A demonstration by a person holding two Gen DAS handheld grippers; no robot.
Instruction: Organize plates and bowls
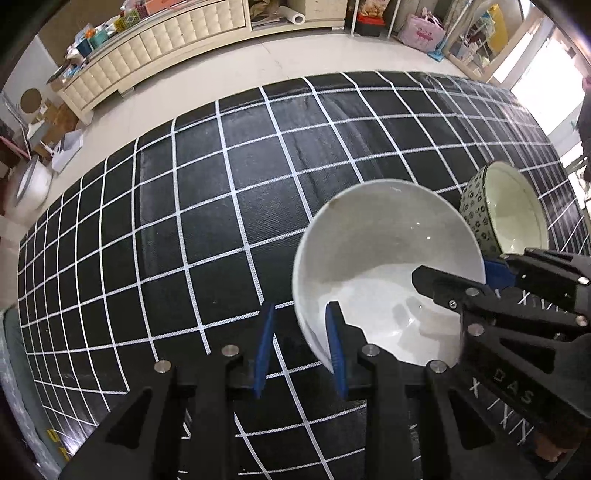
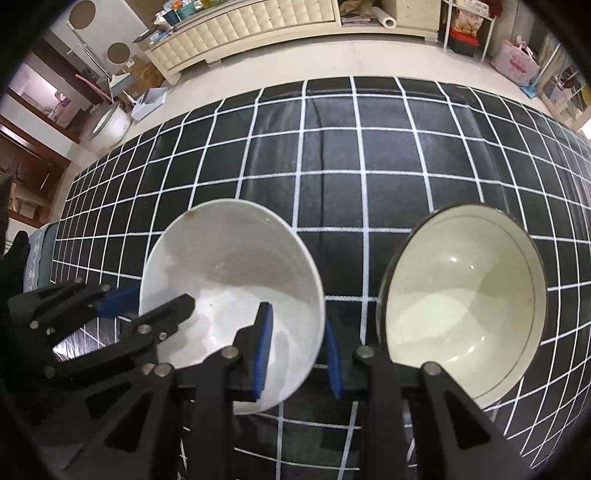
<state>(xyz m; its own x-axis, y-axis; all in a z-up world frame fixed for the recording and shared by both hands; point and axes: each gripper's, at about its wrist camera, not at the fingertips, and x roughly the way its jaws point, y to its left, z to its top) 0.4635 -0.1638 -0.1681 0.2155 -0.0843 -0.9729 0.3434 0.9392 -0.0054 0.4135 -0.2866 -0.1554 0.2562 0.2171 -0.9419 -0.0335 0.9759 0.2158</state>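
A plain white bowl [image 1: 384, 266] [image 2: 232, 295] stands on the black checked cloth. A second bowl, with a dark patterned outside and a cream inside [image 1: 513, 214] [image 2: 465, 306], stands just to its right. My left gripper [image 1: 301, 350] is open and straddles the white bowl's left rim, one blue pad inside and one outside. My right gripper [image 2: 299, 354] is open and straddles the white bowl's right rim, between the two bowls. Each gripper shows in the other's view: the right one [image 1: 484, 275], the left one [image 2: 147, 301].
The black cloth with white grid lines [image 1: 221, 206] [image 2: 332, 155] covers the whole work surface. Beyond its far edge lie a pale floor, a long cream tufted cabinet [image 2: 258, 26] and shelves with bags [image 1: 424, 29].
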